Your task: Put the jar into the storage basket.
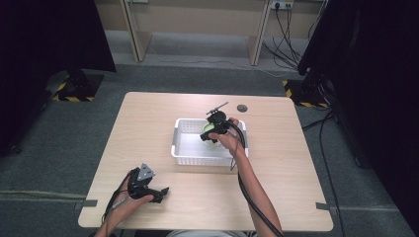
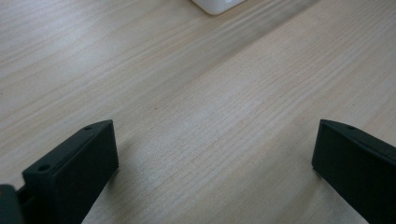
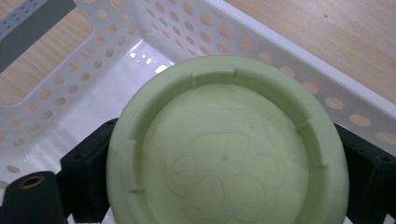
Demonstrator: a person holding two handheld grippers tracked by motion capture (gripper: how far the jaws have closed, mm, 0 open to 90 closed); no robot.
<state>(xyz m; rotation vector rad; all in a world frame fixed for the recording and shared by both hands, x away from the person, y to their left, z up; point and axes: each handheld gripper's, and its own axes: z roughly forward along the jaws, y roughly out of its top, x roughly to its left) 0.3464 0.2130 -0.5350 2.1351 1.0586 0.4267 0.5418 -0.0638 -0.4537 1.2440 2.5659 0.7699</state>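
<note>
Light wood table (image 1: pixel 148 128) on grey carpet (image 1: pixel 64 133). Beyond it: pale desk legs (image 1: pixel 136 34), trailing cables (image 1: pixel 284 47). Dark curtains, possibly, flanking; yellow-black striped bases (image 1: pixel 71 91).

The high view looks forward and down over the whole bench (image 1: pixel 276 197); the left gripper view skims close along bare wood ahead of its tongs (image 2: pixel 215 158), sharing the white basket (image 2: pixel 215 5) corner; the right gripper view peers closely into that basket beyond its tongs (image 3: pixel 229 186).
</note>
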